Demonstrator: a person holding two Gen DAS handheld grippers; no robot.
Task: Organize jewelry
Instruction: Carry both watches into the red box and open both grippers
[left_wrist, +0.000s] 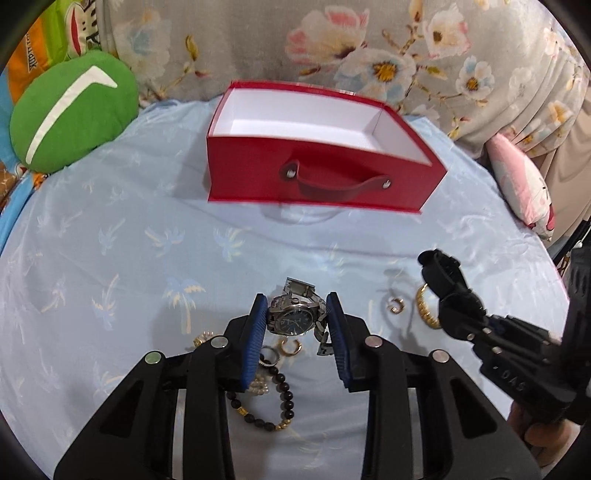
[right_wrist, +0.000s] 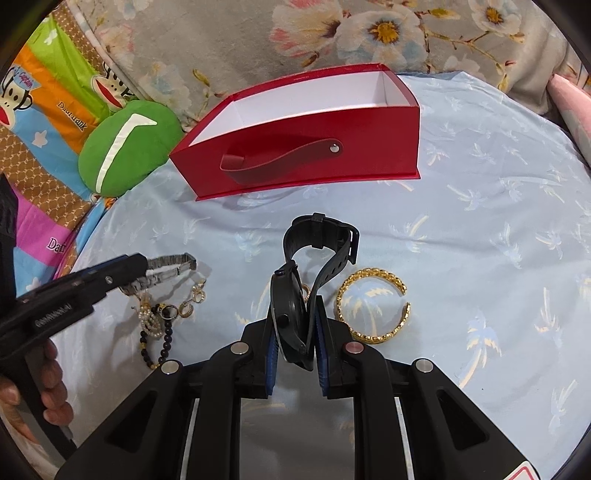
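Clamping a black watch (right_wrist: 295, 306) by its case, the right tongs (right_wrist: 295, 328) hold it edge-on above the blue palm-print bedsheet (right_wrist: 480, 221) — dial turned to the robot's left, strap looping up and forward toward the open red box (right_wrist: 295, 147) at the head of the bed. Its long axis runs from the tongs straight toward that box, the buckled loop leading.

To the left, the left tongs (left_wrist: 299, 325) bracket a steel watch (left_wrist: 293, 317), blue pads on either side of its case and seemingly touching it; whether they grip or merely rest against it cannot be told. The steel watch lies roughly flat, dial up, its bracelet running away from the tongs toward the box and trailing back toward the camera at right.

Risks look plain enough. The black watch is pinched on a thin, smooth rim and could twist or slip out in transit — its heavy strap loop adds leverage. The steel bracelet's loose end hangs near a gold ring (left_wrist: 290, 347) and a beaded bracelet (left_wrist: 266, 410), and could drag them along. A gold cuff bangle (right_wrist: 373, 306) lies just beside the right tongs, and the two tools sit near enough to collide.
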